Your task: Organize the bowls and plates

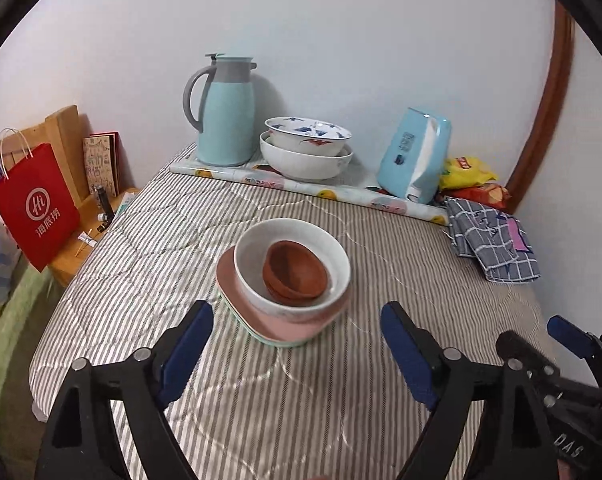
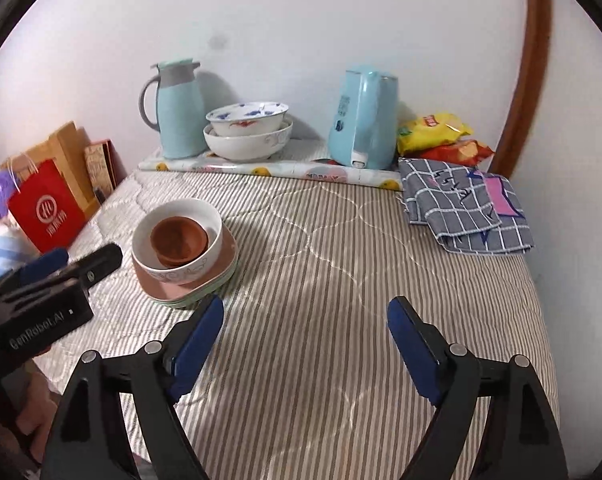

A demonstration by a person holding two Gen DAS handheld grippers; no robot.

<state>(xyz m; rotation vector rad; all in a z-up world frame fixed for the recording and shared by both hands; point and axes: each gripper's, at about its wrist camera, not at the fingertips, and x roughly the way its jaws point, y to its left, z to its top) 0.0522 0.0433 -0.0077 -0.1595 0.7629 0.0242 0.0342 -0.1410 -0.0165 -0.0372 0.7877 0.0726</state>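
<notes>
A stack sits on the striped cloth: brown bowls [image 1: 295, 272] [image 2: 179, 240] inside a white bowl [image 1: 333, 280] [image 2: 213, 236], on a pink plate [image 1: 297, 324] [image 2: 173, 286] over a green plate [image 1: 277, 342] [image 2: 205, 292]. At the back, a blue-patterned bowl [image 1: 307, 130] [image 2: 247, 116] nests in a larger white bowl [image 1: 305, 164] [image 2: 245, 146]. My left gripper [image 1: 297, 320] is open and empty, just in front of the stack; it also shows in the right wrist view [image 2: 81, 260]. My right gripper [image 2: 305, 316] is open and empty over bare cloth right of the stack; it shows in the left wrist view [image 1: 541, 332].
A light blue thermos jug [image 1: 225, 112] [image 2: 179, 108], a blue tissue holder [image 1: 417, 152] [image 2: 363, 116] and snack bags [image 1: 467, 172] [image 2: 433, 130] stand at the back. A checked cloth [image 1: 493, 240] [image 2: 465, 208] lies right. A red bag [image 1: 35, 204] [image 2: 47, 208] stands left.
</notes>
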